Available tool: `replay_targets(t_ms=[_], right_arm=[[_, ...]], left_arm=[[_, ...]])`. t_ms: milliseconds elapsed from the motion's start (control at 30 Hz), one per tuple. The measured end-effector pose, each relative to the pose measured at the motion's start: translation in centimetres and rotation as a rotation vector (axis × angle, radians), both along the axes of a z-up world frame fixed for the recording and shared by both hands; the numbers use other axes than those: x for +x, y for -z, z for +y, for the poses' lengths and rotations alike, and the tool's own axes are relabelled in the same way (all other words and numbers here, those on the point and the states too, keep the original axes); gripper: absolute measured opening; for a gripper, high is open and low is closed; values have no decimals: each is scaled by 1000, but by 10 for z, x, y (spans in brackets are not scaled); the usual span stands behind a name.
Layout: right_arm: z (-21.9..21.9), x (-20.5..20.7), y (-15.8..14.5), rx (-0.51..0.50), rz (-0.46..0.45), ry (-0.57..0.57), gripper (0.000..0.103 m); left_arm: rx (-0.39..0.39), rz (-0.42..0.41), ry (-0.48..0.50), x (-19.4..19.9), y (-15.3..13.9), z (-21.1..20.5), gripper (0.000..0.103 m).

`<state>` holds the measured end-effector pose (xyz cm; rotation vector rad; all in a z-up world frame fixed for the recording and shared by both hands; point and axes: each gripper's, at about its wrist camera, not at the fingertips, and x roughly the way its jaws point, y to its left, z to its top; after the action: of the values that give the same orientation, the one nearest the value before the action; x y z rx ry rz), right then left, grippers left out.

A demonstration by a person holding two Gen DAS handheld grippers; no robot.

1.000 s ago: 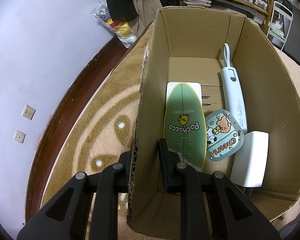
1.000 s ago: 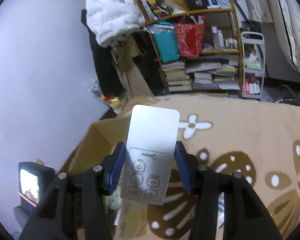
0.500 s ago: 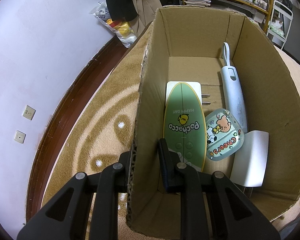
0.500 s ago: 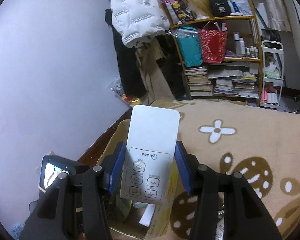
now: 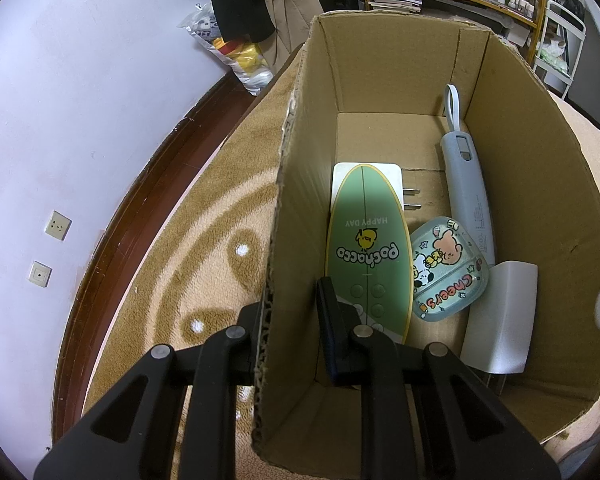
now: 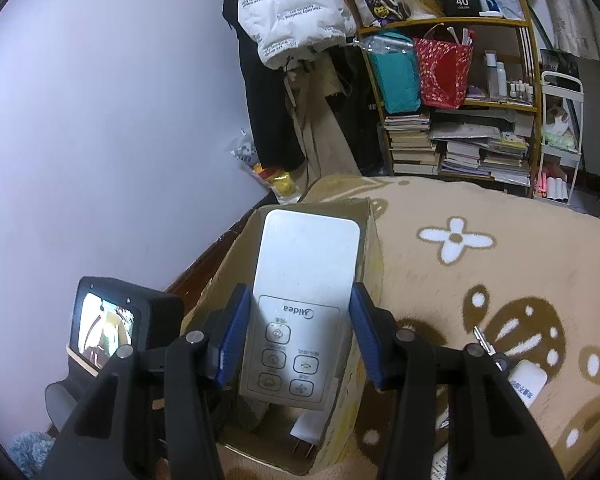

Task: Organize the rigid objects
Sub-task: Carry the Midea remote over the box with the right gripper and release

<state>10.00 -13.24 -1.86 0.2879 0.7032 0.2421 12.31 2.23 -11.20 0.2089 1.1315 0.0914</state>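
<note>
Two claws busy: my left claw pinches the box wall steady, my right claw grips the white remote above the box opening. I should lower it flat into the free floor beyond the green remote, then release.

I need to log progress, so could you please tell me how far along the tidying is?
Done: a green remote, a sticker case, a grey power bank and two chargers lie in the box. In hand: the right gripper holds a white remote above the box, while the left gripper clamps its wall. Left: a few small items on the blanket.
</note>
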Motion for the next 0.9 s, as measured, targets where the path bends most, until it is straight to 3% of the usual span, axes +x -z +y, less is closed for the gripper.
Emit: replay_targets(t_ms=[567,900], right_arm=[[4,10,21,-9,77,-8,54],[3,4,10,-53,40,-1,56]], left_arm=[[0,0,0,0,0,0,19],[1,0,2,-1,2,-1,19]])
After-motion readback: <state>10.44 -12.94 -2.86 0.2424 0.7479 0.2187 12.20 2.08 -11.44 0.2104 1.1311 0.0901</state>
